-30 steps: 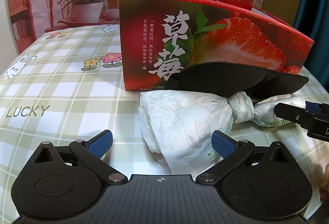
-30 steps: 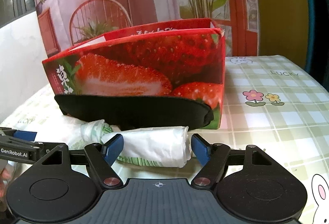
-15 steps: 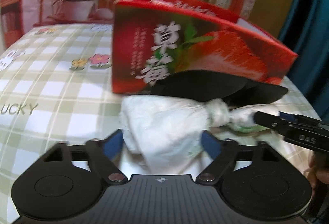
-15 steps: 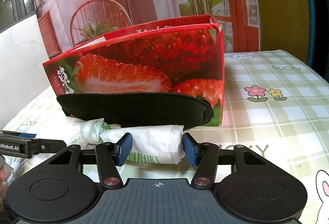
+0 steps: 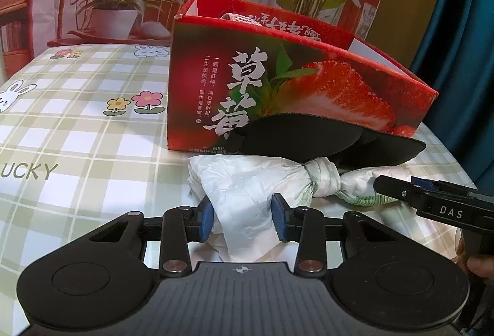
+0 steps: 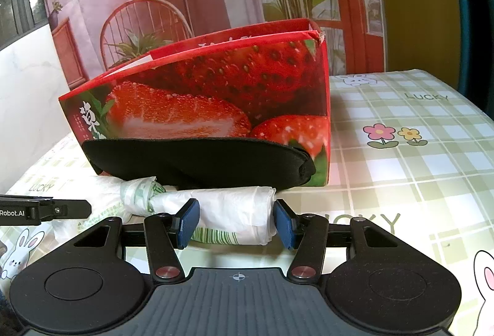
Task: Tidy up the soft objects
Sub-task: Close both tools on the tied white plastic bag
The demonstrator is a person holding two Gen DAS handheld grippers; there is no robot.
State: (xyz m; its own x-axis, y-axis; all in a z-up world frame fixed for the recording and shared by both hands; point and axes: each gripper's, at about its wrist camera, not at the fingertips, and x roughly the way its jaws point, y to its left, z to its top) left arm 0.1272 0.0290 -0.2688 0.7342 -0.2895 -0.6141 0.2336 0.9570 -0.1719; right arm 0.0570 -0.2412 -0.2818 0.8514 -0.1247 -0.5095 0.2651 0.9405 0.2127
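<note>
White knotted plastic bag [image 5: 247, 191] lies on table beside strawberry box [image 5: 278, 83]. Left gripper [image 5: 242, 217] closing on one end, right gripper [image 6: 236, 223] clamped on other. Box maybe holds something knitted already; black pad [image 6: 197, 160] waits.

A box [image 5: 296, 80] stands on the desk [image 5: 77, 132]. A flat pad [image 5: 324, 141] leans against its near side. Before the pad lies a knotted bag [image 5: 247, 184], one end between the closing left claw [image 5: 243, 220], the other between the right claw [image 6: 236, 223].
</note>
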